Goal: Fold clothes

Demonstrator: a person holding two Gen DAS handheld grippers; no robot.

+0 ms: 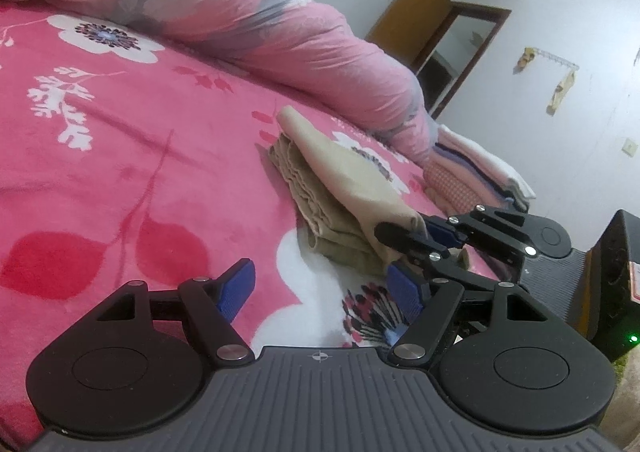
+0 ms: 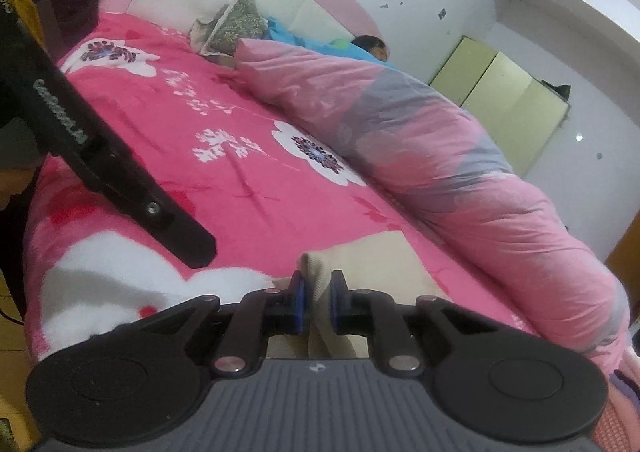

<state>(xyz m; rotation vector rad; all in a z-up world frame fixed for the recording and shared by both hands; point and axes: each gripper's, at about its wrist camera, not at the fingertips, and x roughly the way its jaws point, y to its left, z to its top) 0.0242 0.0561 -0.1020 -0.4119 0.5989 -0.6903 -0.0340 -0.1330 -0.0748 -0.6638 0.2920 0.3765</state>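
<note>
half the beige cloth [image 2: 372,256] behind right gripper [image 2: 318,302]

Left hand-held gripper [image 1: 322,294] low and level, blue pads spread wide with nothing between them, right hand-held gripper [image 2: 318,302] angled forward, pads pinched nearly together on a fold of beige cloth [image 2: 320,288]

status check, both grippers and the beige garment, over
Left gripper open, holding nothing. Right gripper shut on beige garment, lifting its near corner. Garment partly folded on the pink bedspread. Nothing in the way.
</note>
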